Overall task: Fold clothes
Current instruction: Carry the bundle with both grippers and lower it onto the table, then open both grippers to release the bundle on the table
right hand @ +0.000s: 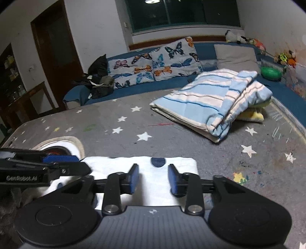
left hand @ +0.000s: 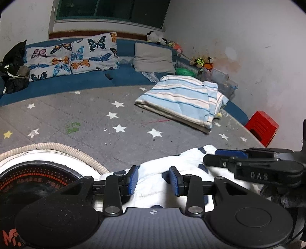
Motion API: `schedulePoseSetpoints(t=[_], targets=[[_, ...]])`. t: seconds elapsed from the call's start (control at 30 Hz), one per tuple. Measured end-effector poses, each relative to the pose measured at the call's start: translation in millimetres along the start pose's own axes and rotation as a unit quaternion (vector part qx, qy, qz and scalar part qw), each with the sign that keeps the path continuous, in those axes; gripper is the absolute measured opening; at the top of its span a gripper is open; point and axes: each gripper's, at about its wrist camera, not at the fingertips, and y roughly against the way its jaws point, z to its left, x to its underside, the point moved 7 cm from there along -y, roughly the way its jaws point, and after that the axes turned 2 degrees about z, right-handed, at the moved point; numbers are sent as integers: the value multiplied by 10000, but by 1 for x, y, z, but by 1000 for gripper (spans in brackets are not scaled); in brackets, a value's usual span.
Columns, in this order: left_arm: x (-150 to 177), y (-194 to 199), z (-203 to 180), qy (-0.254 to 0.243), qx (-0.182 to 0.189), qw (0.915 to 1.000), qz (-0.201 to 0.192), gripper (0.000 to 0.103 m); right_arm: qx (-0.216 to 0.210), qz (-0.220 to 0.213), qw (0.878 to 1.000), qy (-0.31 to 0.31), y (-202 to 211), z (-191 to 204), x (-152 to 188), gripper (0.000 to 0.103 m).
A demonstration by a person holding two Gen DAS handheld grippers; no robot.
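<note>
Dim, cool indoor light, ceiling lamp mirrored in dark window [right hand: 183, 13], fisheye-bent edges, slight softness.

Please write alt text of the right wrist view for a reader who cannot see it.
The right gripper, fingers open, hovers over a white cloth with dark blue dots lying on a grey star-patterned bed cover. The left gripper enters from the left edge. Behind lies a folded blue-and-white striped blanket.
</note>
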Motion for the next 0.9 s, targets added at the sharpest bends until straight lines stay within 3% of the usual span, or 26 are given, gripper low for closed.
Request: schedulePoseSetpoints(t=[0.2, 0.53, 0.9], targets=[[9, 13, -12, -129, 47, 9999, -24, 38, -141, 65, 9995, 268, 19, 19, 17, 37], [29, 27, -25, -273, 8, 9996, 67, 38, 103, 182, 9990, 385, 50, 17, 51, 38], [51, 48, -35, -409, -110, 9990, 102, 49, 518, 100, 9967, 621, 77, 17, 86, 46]])
